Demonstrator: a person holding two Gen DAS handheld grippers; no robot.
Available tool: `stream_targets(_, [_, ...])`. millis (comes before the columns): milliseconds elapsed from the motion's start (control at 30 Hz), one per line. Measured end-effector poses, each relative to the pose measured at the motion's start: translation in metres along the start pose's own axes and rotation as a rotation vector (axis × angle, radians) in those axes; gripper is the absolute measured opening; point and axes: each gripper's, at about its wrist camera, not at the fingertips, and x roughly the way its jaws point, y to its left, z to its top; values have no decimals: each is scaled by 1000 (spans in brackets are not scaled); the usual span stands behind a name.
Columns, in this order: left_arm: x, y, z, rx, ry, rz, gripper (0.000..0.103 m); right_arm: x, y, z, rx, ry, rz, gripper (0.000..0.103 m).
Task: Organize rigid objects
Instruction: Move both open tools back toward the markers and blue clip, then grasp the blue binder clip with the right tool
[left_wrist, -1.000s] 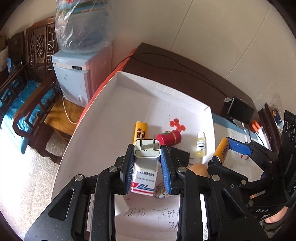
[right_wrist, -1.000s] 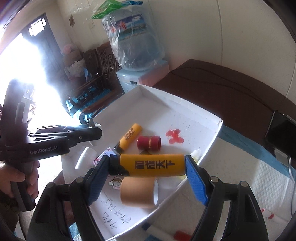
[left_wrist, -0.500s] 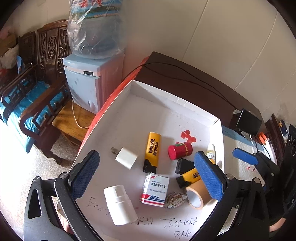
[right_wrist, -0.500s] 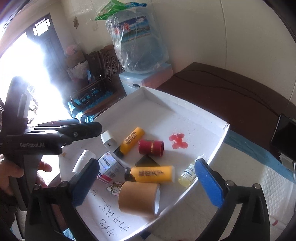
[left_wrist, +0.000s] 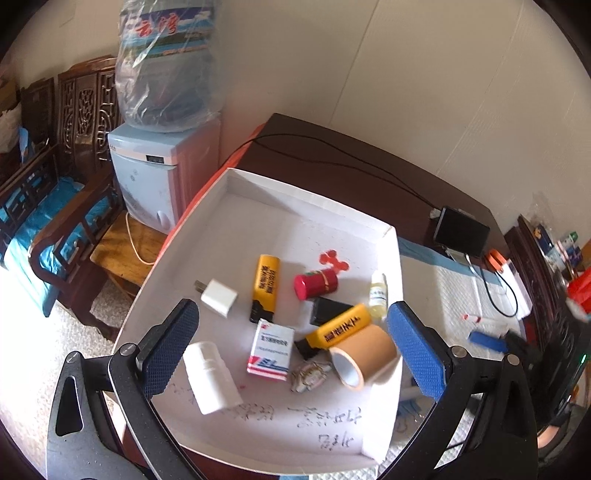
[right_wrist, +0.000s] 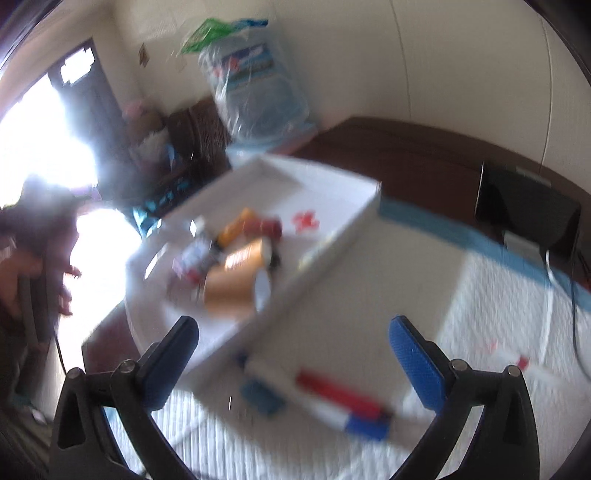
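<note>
**A:** Where do the sorted items lie?

**B:** Inside the shallow white box (left_wrist: 390, 236) on the dark table (left_wrist: 332, 155): a white charger plug (left_wrist: 218, 297), an upright-printed yellow lighter (left_wrist: 266, 284), a red cylinder (left_wrist: 316, 283), a small dropper bottle (left_wrist: 378, 294), a second yellow lighter (left_wrist: 340, 328) touching a roll of tan tape (left_wrist: 364, 356), a red-and-white medicine carton (left_wrist: 271, 349) and a white pill bottle (left_wrist: 210, 376).

**A:** And the tools?

**B:** The left tool (left_wrist: 291, 354) hangs over the box, blue pads wide apart, gripping nothing. The right tool (right_wrist: 293, 365), badly blurred, is also spread and empty, above a white quilted mat (right_wrist: 480, 314) where a red-and-blue marker (right_wrist: 343, 402) lies beside the box.

**A:** Beyond the table?

**B:** A water dispenser (left_wrist: 162, 177) and a carved wooden chair (left_wrist: 55, 192).
</note>
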Motion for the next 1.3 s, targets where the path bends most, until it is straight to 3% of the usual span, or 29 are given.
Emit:
stream_targets(167, [-5,-5,-5,11,9,-12,103,9,23,-24,-5,114,63,100])
stream_targets(233, [-9,-6,-6,13,6,-16,103,19,31,-30,-10,164,52,84])
stream_targets(300, [-12,-5,-8,12,1,-20,103,28,35,-34,-18,189,31,55])
stream_targets(433, [-18,-1,-13,2,-2,-19,103,45,40,-35,-4,222,-3,53])
stream_targets(767, [-35,13,-26,-37,-12,2,103,61,52,-22,-20,197,-129,53])
stream_targets(833, [-37,12,-27,-36,-12,3,103,63,55,-22,-40,194,-139,42])
stream_targets(867, [-38,11,-28,-34,-13,3,103,63,54,-22,-45,198,-135,31])
stream_targets(967, [-38,6,-29,-17,-7,-10,103,57,48,-27,-46,206,-123,31])
stream_targets(1067, [-32,-11,-30,39,10,-43,103,44,33,-37,-14,200,-138,31])
stream_targets(1200, [-15,-55,-40,222,56,-111,103,16,-4,-55,102,174,-188,31])
stream_targets(1300, [3,-96,-52,380,132,-190,103,-9,-33,-72,224,143,-179,31])
